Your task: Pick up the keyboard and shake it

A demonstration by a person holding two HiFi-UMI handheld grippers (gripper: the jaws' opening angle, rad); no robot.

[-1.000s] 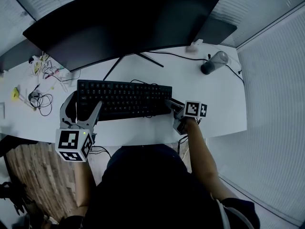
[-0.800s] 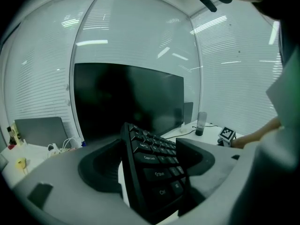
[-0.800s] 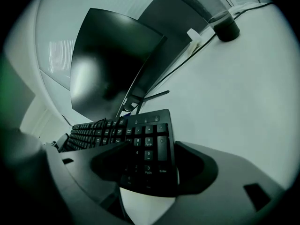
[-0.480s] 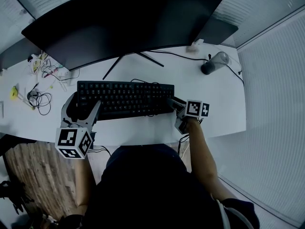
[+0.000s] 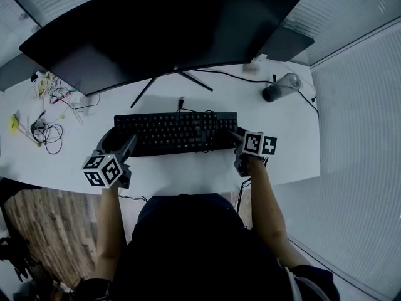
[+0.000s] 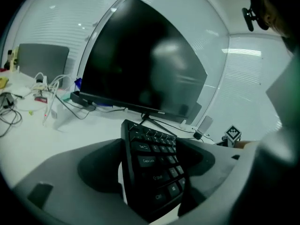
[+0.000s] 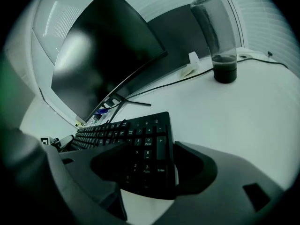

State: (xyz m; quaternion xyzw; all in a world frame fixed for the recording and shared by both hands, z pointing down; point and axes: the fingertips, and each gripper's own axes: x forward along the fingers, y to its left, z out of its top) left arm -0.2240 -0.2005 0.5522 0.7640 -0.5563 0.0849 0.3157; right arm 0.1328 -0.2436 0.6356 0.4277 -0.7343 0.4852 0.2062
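Two handheld grippers clamp one long black plastic keyboard (image 5: pixel 177 132). It sits over the middle of the white desk surface (image 5: pixel 188 175), between the near edge and the stand of the wide curved black monitor (image 5: pixel 156 30).

Only the head view takes in the whole layout. The keyboard's long axis runs side to side, roughly parallel to the surface's near edge, with the keys upward and the number pad at the right end. That view also shows a tangle of thin cables (image 5: pixel 45 132) near the left edge and a tall clear tumbler with a dark bottom (image 5: pixel 281 85) toward the far right corner. It does not show where the jaws make contact; the gripper views do.

In the left gripper view, the left gripper (image 6: pixel 152 170) has its jaws set closely on the keyboard's left end. One jaw lies against the outer side edge and the other over the keys by Ctrl and Shift, and the key face looks tilted toward the right jaw. In the right gripper view, the right gripper (image 7: pixel 152 168) has its jaws pressed round the number-pad end, one over the digit keys and the other along the end edge. Whether the keyboard is clear of the surface cannot be told.
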